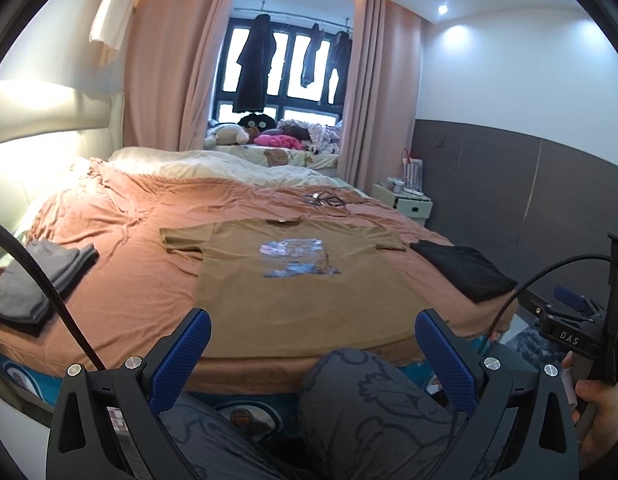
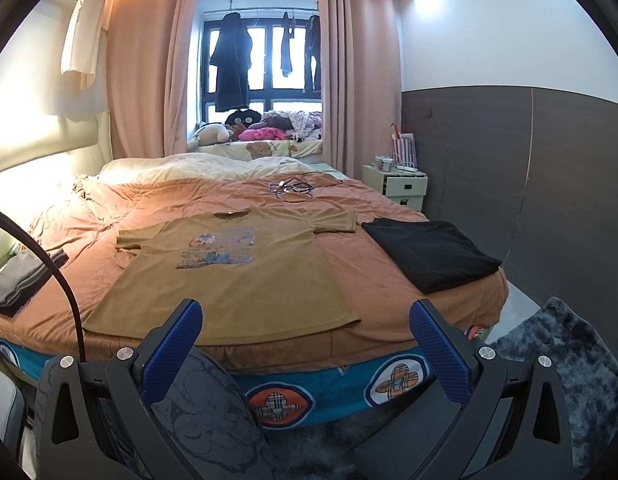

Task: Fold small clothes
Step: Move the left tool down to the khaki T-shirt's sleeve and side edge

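Grey pile (image 1: 37,280) at nine o'clock and black pile (image 2: 433,252) at three lie folded; the brown T-shirt (image 1: 293,280) lies unfolded, both the left tool (image 1: 313,344) and right tool (image 2: 305,332) wide, empty.

Tan T-shirt (image 1: 305,280) with blue print, orange bedspread (image 1: 141,280), black folded garment (image 2: 429,254)

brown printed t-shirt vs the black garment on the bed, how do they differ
The brown printed t-shirt lies spread flat, both sleeves out, not yet folded; the black garment is already folded into a compact rectangle. The t-shirt carries a blue graphic on its chest; the black one looks plain. The t-shirt sits mid-bed near the front edge; the black one lies beside its right sleeve, near the bed's corner. Both rest on the orange bedspread.
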